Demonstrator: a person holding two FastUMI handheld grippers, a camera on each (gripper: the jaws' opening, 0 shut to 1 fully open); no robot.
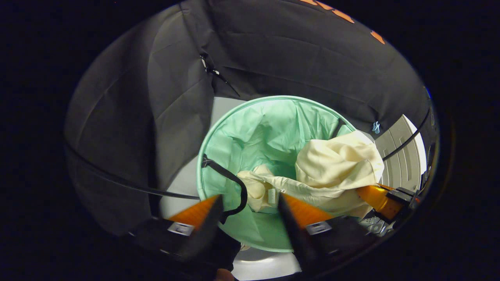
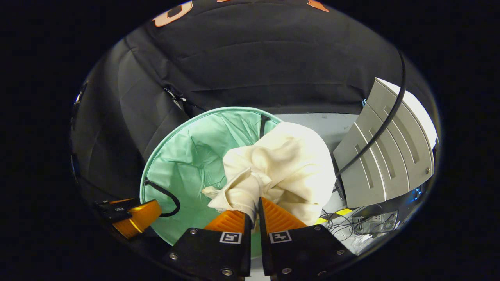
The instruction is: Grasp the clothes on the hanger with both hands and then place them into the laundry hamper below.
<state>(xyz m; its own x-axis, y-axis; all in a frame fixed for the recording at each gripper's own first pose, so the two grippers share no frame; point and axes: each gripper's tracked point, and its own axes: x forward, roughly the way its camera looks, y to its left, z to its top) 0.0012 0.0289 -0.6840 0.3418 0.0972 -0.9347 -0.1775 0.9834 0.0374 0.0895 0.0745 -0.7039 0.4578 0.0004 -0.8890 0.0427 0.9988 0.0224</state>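
Your right gripper (image 2: 253, 212) pinches the garment (image 2: 281, 168), soft and light, bunched ahead of its fingers; your left gripper (image 1: 250, 203) stands spread, empty, above the hamper (image 1: 218, 132).

No word, brand or number can be read on anything here. The only signs are two small square black-and-white coded markers (image 2: 254, 236) in the right gripper view, one on each finger block of the right claw (image 2: 254, 212). Two pale tags (image 1: 248, 227) sit on the left claw's fingers, too blurred to make out.
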